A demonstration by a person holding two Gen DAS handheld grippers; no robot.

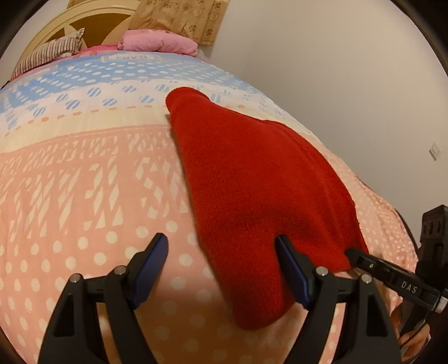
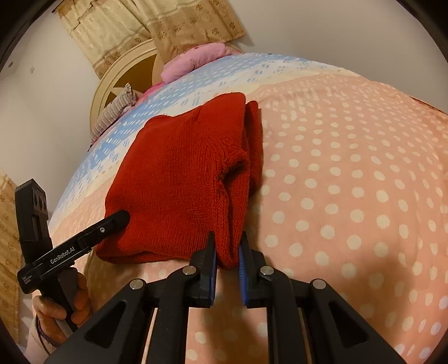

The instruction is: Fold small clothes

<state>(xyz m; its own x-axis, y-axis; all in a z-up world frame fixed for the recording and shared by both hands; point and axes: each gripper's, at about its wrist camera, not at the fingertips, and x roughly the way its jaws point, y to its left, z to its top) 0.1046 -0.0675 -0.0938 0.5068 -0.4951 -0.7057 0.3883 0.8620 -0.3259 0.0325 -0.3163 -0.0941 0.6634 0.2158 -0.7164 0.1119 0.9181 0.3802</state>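
Note:
A red knitted garment (image 1: 252, 179) lies folded on the bed; it also shows in the right wrist view (image 2: 179, 179). My left gripper (image 1: 222, 252) is open, its jaws wide apart around the garment's near left corner, right finger (image 1: 291, 266) resting on the cloth. My right gripper (image 2: 227, 246) is shut on the garment's near right corner, a fold of red knit pinched between the blue pads. The right gripper also shows in the left wrist view (image 1: 352, 253), at the cloth's edge. The left gripper shows in the right wrist view (image 2: 120, 218), touching the garment's left side.
The bedspread (image 2: 350, 182) is pink with white dots, turning blue and white farther away. A pink pillow (image 1: 159, 43), a striped pillow (image 1: 53, 53) and a cream headboard (image 1: 70, 25) stand at the far end. A white wall (image 1: 336, 70) runs along the right.

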